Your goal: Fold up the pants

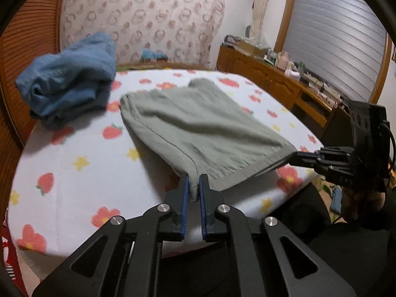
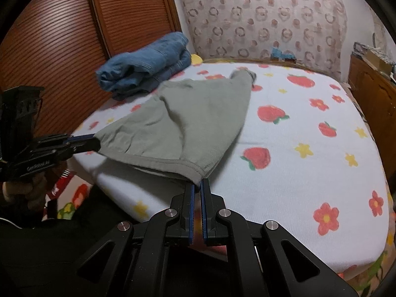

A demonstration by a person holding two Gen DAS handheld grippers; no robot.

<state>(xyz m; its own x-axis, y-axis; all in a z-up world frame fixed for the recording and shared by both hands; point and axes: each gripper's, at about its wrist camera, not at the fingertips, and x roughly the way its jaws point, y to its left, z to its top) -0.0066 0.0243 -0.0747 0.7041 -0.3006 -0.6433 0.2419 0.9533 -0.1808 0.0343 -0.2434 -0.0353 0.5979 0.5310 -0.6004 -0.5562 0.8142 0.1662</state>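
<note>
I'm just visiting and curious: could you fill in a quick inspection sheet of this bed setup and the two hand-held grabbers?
Surface: bed sheet printed with strawberries and flowers.
Job's things: grey-green fabric pants, near edge lifted, far part lying on the sheet.
Clutter: folded blue denim jeans at the far left corner.
Grippers: left gripper and right gripper each shut on a near corner of the pants.
Cables: black cable on the right gripper.
Surroundings: louvred wooden doors, cluttered wooden cabinet.

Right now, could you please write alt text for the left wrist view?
Left gripper is shut on a corner of the grey-green pants; right gripper pinches the other near corner. They lie on a strawberry-print bed sheet, blue jeans behind.
</note>
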